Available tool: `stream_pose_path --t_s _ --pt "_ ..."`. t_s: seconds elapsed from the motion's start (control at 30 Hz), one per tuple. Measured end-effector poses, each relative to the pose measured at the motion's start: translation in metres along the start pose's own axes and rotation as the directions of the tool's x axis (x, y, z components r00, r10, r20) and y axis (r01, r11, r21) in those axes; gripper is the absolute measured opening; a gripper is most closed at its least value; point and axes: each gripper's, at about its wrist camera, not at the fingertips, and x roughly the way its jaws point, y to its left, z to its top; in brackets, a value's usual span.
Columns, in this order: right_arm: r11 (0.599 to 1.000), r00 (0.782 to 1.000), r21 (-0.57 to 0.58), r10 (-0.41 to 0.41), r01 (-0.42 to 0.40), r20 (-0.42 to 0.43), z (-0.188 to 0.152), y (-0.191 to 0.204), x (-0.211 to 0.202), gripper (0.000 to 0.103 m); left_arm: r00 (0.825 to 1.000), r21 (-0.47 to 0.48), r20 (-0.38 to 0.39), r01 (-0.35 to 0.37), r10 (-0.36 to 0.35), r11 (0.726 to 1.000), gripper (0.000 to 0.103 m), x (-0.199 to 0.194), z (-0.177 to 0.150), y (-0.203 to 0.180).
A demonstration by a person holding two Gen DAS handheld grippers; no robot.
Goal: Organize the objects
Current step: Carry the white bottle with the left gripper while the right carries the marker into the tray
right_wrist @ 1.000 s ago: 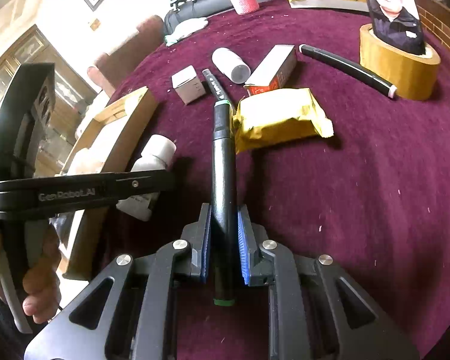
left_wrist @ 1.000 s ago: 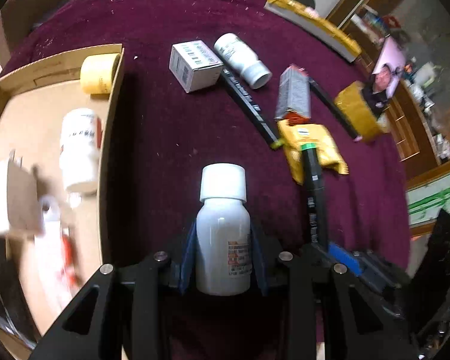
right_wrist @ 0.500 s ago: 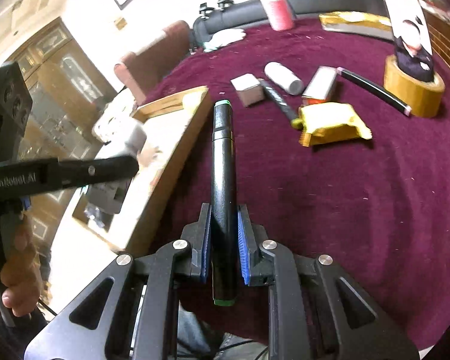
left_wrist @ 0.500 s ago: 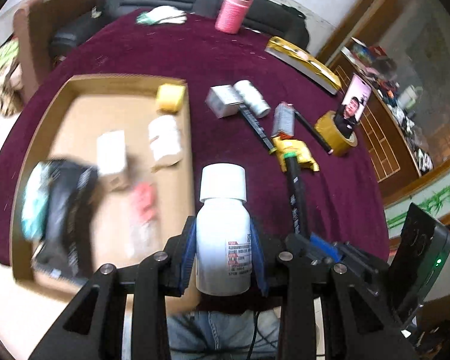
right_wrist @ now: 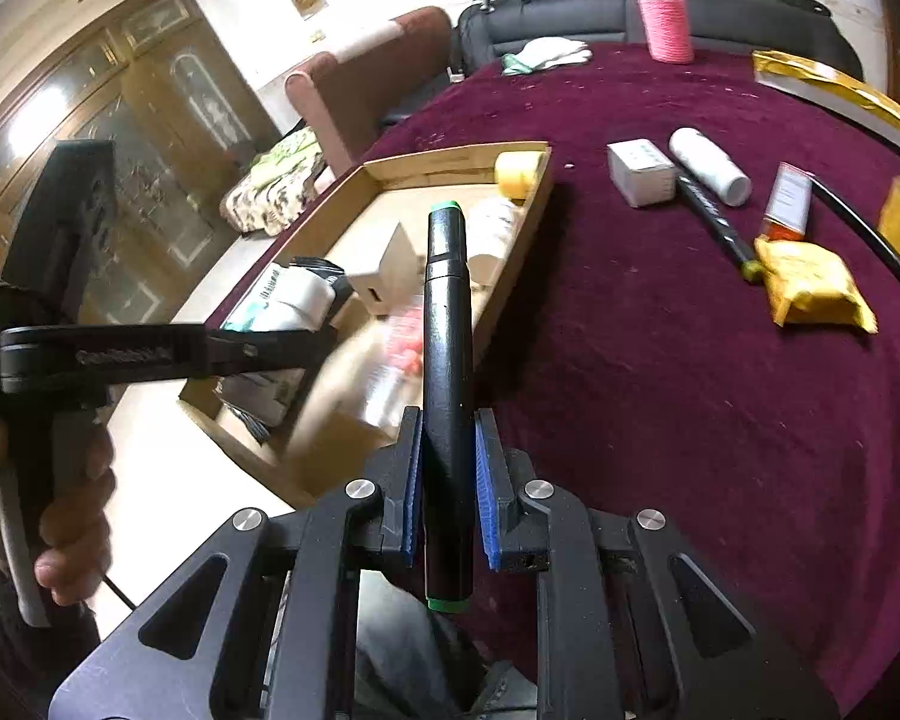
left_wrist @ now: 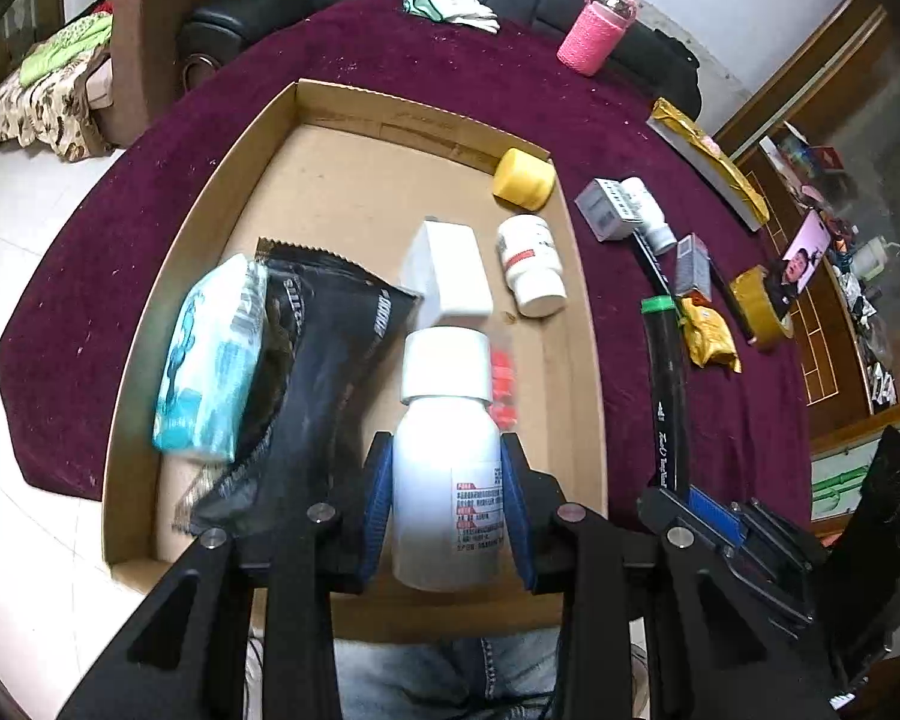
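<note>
My left gripper [left_wrist: 447, 492] is shut on a white bottle [left_wrist: 447, 450] with a white cap and holds it above the near end of the cardboard tray [left_wrist: 222, 180]. My right gripper [right_wrist: 447, 480] is shut on a black marker [right_wrist: 447, 360] with green ends, held over the tray's right wall [right_wrist: 510, 276]. The marker also shows in the left wrist view [left_wrist: 666, 396]. The left gripper shows in the right wrist view [right_wrist: 258, 354], with the bottle [right_wrist: 306, 294] blurred.
The tray holds a yellow tape roll [left_wrist: 522, 179], a white pill bottle [left_wrist: 531, 264], a white box [left_wrist: 450, 276], a black pouch [left_wrist: 318, 372] and a blue tissue pack [left_wrist: 210, 360]. On the maroon cloth [right_wrist: 660, 360] lie a small box [right_wrist: 639, 171], a bottle [right_wrist: 711, 165], pens, a yellow packet [right_wrist: 816, 291] and a pink bottle [right_wrist: 663, 15].
Both grippers have lifted off the cloth and moved left toward the tray, each still holding its object. The left gripper now hangs over the tray's inside.
</note>
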Motion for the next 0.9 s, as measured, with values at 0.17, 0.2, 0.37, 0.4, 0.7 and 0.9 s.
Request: stream_pose_path --t_s 0.17,0.2,0.37,0.4,0.7,0.9 --pt "1.000 1.000 -0.007 0.016 -0.016 -0.023 0.020 0.008 0.020 0.016 1.000 -0.017 -0.023 0.002 -0.002 1.000 0.034 0.014 0.013 0.013" --pt "1.000 1.000 -0.011 0.016 -0.016 -0.027 0.022 0.011 0.023 0.016 1.000 -0.017 -0.025 0.004 -0.005 1.000 0.034 0.015 0.015 0.015" --pt "1.000 0.999 -0.023 0.000 -0.001 -0.041 0.033 0.018 0.039 0.016 1.000 -0.033 -0.019 -0.024 0.023 0.999 0.033 0.018 0.026 0.026" --pt "1.000 0.999 -0.019 -0.008 0.007 -0.045 0.037 0.017 0.044 0.016 1.000 -0.031 -0.021 -0.019 0.018 0.999 0.033 0.020 0.028 0.027" --pt "0.999 0.996 -0.024 -0.048 0.047 -0.072 0.063 0.017 0.073 0.011 0.999 -0.019 -0.042 -0.014 0.014 1.000 0.034 0.033 0.035 0.027" --pt "0.998 0.995 -0.036 -0.061 0.059 -0.073 0.070 0.023 0.084 0.011 0.999 -0.007 -0.047 -0.027 0.027 1.000 0.034 0.035 0.035 0.024"
